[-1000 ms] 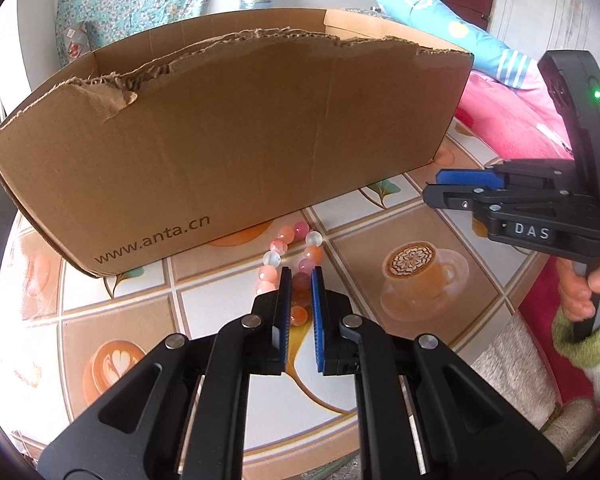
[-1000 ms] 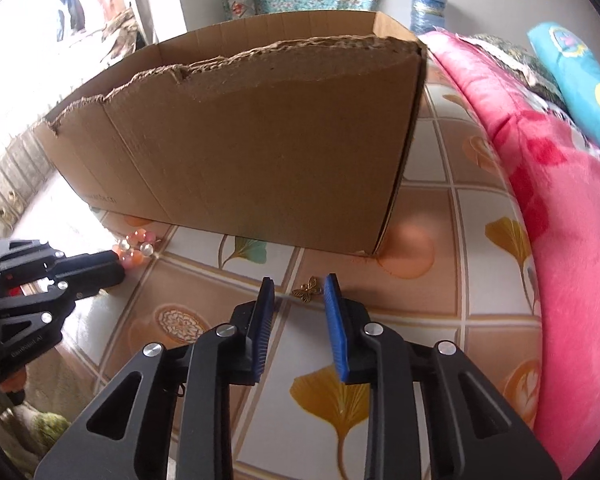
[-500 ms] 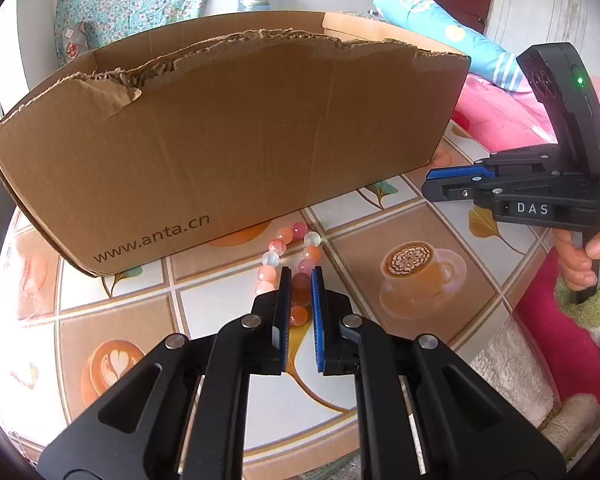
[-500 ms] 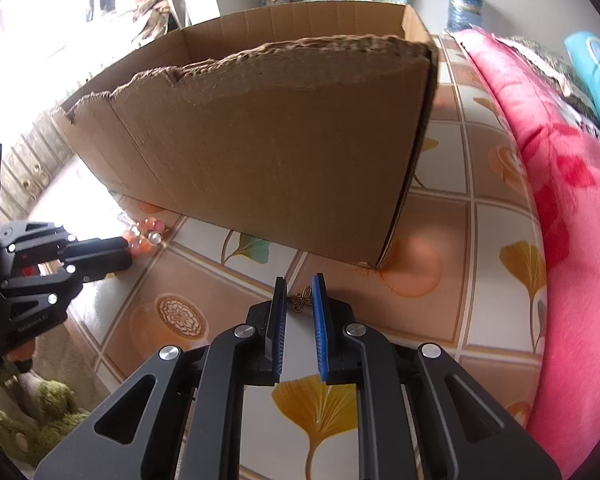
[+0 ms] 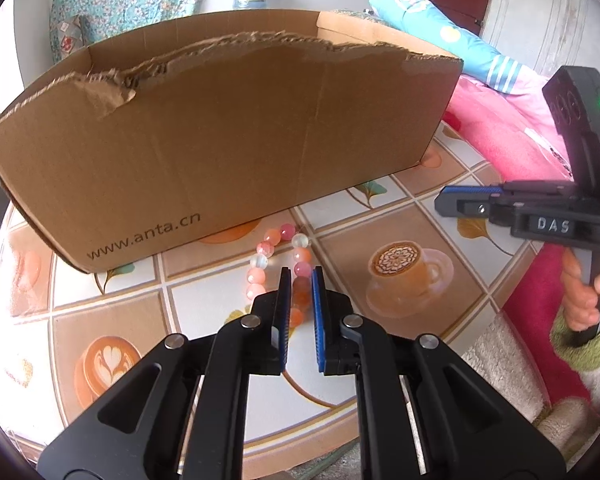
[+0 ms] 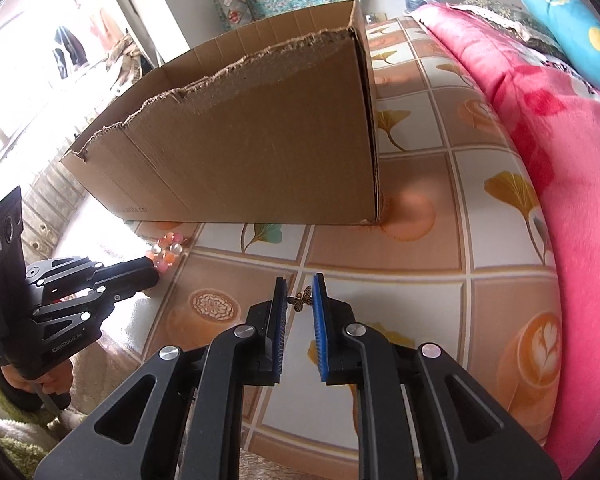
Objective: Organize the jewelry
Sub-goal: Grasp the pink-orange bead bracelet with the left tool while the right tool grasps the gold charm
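Observation:
A pink and orange bead bracelet (image 5: 274, 254) lies on the patterned tablecloth in front of a torn cardboard box (image 5: 228, 132). My left gripper (image 5: 299, 280) is shut on the bracelet's near beads. The bracelet also shows in the right wrist view (image 6: 166, 251), at the tip of the left gripper (image 6: 150, 270). My right gripper (image 6: 300, 292) is shut on a small bronze butterfly charm (image 6: 301, 299) and holds it above the table. The right gripper also shows in the left wrist view (image 5: 444, 196), at right. The box (image 6: 260, 148) stands behind both.
A pink blanket (image 6: 560, 140) runs along the table's right side, with a blue pillow (image 5: 432, 26) behind it. The tablecloth (image 5: 412, 272) has coffee-cup and leaf prints. The table's front edge is close below my grippers.
My right gripper closed on the butterfly charm and lifted it off the table. My left gripper stays shut on the bracelet with little movement.

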The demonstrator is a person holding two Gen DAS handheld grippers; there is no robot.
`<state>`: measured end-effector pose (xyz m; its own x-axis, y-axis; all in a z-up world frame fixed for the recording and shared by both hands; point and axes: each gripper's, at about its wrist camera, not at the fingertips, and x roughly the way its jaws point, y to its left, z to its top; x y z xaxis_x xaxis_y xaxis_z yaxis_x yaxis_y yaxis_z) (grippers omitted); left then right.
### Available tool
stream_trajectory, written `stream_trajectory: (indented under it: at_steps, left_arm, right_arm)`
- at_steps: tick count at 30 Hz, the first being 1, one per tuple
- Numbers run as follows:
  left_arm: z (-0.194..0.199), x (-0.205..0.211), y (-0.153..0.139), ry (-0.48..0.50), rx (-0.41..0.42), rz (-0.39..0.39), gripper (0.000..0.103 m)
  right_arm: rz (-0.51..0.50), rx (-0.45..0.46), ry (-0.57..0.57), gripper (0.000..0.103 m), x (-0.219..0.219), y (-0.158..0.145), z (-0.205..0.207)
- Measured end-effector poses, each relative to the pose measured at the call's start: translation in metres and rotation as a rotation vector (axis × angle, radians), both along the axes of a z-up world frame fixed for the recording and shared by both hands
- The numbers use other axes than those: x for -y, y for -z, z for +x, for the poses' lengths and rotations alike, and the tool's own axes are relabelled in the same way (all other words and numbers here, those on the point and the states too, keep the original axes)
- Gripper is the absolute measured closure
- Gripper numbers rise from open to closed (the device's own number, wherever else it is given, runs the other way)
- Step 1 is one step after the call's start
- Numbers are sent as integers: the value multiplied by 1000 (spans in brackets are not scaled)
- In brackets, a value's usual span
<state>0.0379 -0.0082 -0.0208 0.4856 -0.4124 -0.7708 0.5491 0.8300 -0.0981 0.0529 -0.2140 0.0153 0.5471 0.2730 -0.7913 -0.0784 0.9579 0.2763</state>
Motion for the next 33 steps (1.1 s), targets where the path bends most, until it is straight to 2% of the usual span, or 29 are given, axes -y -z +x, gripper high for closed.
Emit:
stream_trajectory:
  at_steps: [7,14,23,33]
  left_arm:
    - [11,10,1,-15,-17,47,87]
    - [15,15,0,-59,-35,68,87]
    - [18,24,0,-85,-40,83,94]
    - [18,23,-1,-92,-39,85,94]
  right_arm:
    - [2,-8,22,90,-6,6,-5]
    - [-7,-12,35,90,-8,6,-3]
    - [8,-11,48,90,-8,2,-3]
    - [27,18,40,90,-12,-12,-3]
